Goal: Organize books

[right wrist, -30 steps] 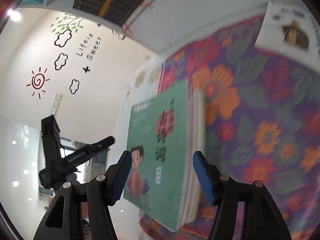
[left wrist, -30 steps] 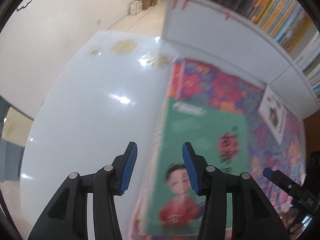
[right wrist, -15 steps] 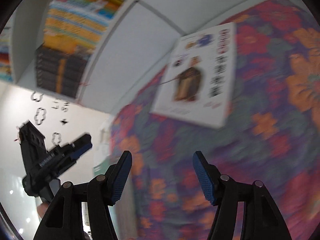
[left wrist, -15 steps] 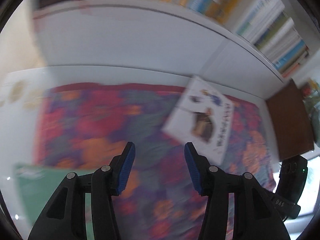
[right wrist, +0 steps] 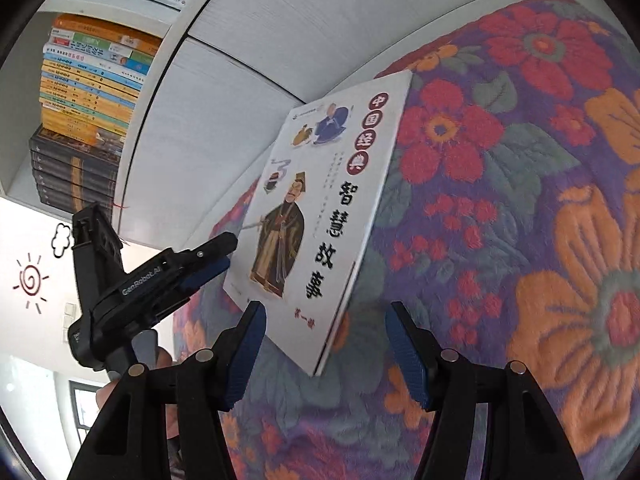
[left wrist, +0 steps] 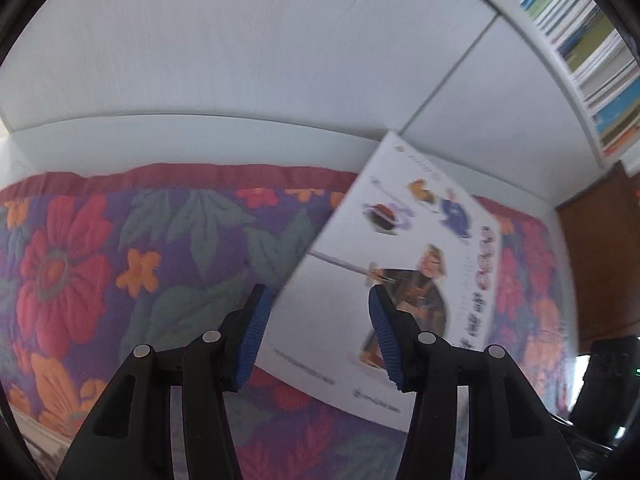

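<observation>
A thin white book (left wrist: 420, 220) with a robed figure and dark lettering on its cover lies flat on the flowered cloth (left wrist: 120, 260), its far corner near the white cabinet. My left gripper (left wrist: 316, 296) hovers over the book's left half, open, nothing between its pads. In the right wrist view the same book (right wrist: 320, 200) lies just ahead, and its near corner shows between the fingers of my open right gripper (right wrist: 325, 308). The left gripper (right wrist: 222, 254) reaches in from the left at the book's far long edge.
A white cabinet front (left wrist: 240, 60) rises behind the cloth (right wrist: 520, 200). Shelves above it hold rows of books (right wrist: 88, 80) and more books (left wrist: 592, 40) at the right. A brown wooden surface (left wrist: 600, 260) borders the cloth on the right. A hand (right wrist: 108, 392) holds the left gripper.
Both views have swung away from the green book, now out of sight, to the white book. The white book has grown larger in both as the grippers came down toward it.
</observation>
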`<state>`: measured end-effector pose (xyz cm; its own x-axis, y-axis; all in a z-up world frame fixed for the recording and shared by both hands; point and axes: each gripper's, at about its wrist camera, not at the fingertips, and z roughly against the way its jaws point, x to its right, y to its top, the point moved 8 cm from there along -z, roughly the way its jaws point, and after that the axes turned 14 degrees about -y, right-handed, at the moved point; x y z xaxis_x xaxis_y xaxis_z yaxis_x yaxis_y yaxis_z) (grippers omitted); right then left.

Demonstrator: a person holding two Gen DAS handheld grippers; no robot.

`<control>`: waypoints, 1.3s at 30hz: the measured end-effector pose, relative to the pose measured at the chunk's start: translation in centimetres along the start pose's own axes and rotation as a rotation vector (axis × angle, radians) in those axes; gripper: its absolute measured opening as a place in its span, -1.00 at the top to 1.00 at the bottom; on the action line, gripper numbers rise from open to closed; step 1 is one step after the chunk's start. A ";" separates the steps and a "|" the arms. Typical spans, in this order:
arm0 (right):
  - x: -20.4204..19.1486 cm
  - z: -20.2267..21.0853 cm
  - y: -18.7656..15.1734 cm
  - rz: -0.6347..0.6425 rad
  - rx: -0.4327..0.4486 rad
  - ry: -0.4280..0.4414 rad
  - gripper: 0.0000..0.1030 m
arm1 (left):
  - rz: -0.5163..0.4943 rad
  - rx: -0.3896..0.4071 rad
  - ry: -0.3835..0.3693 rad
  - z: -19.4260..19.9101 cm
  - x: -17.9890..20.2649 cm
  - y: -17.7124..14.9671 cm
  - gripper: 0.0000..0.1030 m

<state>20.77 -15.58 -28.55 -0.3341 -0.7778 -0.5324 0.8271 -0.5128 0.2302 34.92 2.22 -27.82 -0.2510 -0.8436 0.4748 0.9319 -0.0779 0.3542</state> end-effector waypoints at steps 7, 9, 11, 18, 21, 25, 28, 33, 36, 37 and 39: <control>-1.2 -1.1 0.2 0.031 -0.022 0.063 -0.22 | -0.068 -0.027 0.040 -1.1 1.1 -1.0 0.05; -1.2 -1.1 0.2 0.042 -0.013 0.038 -0.22 | -0.097 -0.050 0.053 -1.2 1.6 -1.8 0.05; -0.8 -0.9 0.2 0.019 -0.026 0.054 -0.22 | -0.100 -0.062 0.043 -1.5 2.3 -2.4 0.05; 0.5 0.9 -1.0 0.065 -0.043 0.006 -0.22 | -0.080 -0.105 -0.016 -0.2 4.3 -6.9 0.05; 0.8 1.8 -2.4 0.092 -0.065 -0.008 -0.22 | -0.049 -0.108 -0.028 1.1 4.8 -9.2 0.05; 1.8 3.8 -5.5 0.104 -0.086 -0.025 -0.22 | 0.001 -0.104 -0.074 3.1 5.9 -13.5 0.05; 2.8 5.3 -8.0 0.123 -0.110 -0.053 -0.22 | -0.002 -0.126 -0.073 4.2 7.4 -17.2 0.05; 5.1 8.1 -12.2 0.219 -0.153 -0.158 -0.25 | 0.013 -0.230 -0.143 5.3 9.7 -24.1 0.05; 6.8 9.6 -13.3 0.213 -0.195 -0.126 -0.23 | 0.063 -0.265 -0.206 5.0 9.6 -25.8 0.05; 7.5 9.8 -13.3 0.201 -0.196 -0.120 -0.22 | 0.086 -0.264 -0.218 4.8 9.1 -25.5 0.05; 8.7 9.9 -12.8 0.183 -0.187 -0.140 -0.17 | 0.102 -0.260 -0.227 4.5 8.6 -24.8 0.05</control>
<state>2.83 -19.41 -28.04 -0.2202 -0.9005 -0.3749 0.9439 -0.2937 0.1511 8.47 -0.71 -28.88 -0.1779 -0.7166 0.6744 0.9833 -0.1565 0.0930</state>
